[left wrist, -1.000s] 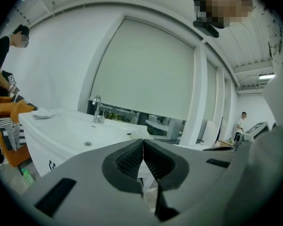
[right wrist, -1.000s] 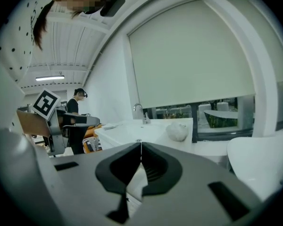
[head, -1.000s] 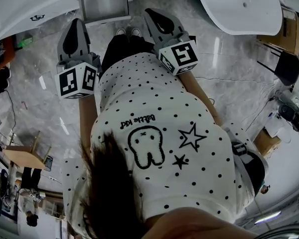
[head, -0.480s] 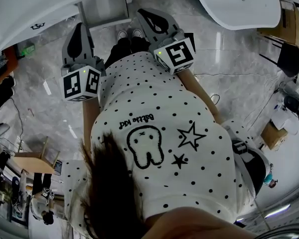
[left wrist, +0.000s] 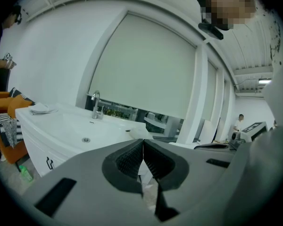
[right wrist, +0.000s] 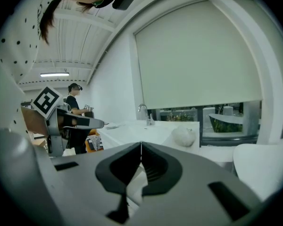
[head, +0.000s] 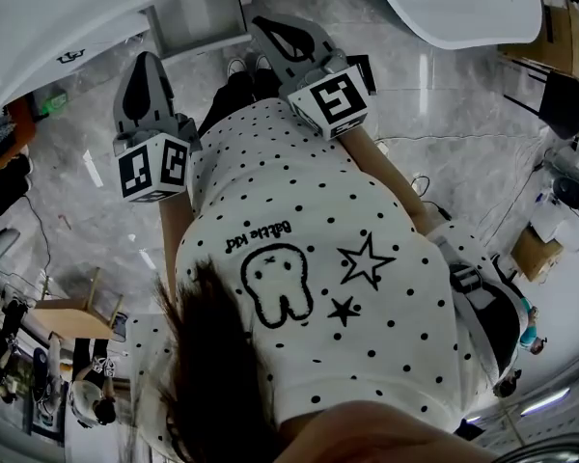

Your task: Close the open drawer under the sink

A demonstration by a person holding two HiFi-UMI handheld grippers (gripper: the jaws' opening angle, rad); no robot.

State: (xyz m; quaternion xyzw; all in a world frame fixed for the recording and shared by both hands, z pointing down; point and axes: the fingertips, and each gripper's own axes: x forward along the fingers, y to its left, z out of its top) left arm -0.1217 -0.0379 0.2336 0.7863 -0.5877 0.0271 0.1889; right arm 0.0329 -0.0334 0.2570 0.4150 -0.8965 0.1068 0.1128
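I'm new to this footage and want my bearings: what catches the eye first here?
A polka-dot shirt with a tooth drawing fills the head view's middle, the left gripper and right gripper held out above it. Both grippers are shut and empty. In the left gripper view a white sink with a faucet stands at left.

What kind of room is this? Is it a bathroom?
Probably a bathroom showroom or test space, not a home bathroom. There is a white sink with a tap on a shiny stone floor, in a big open hall where another person stands at work.
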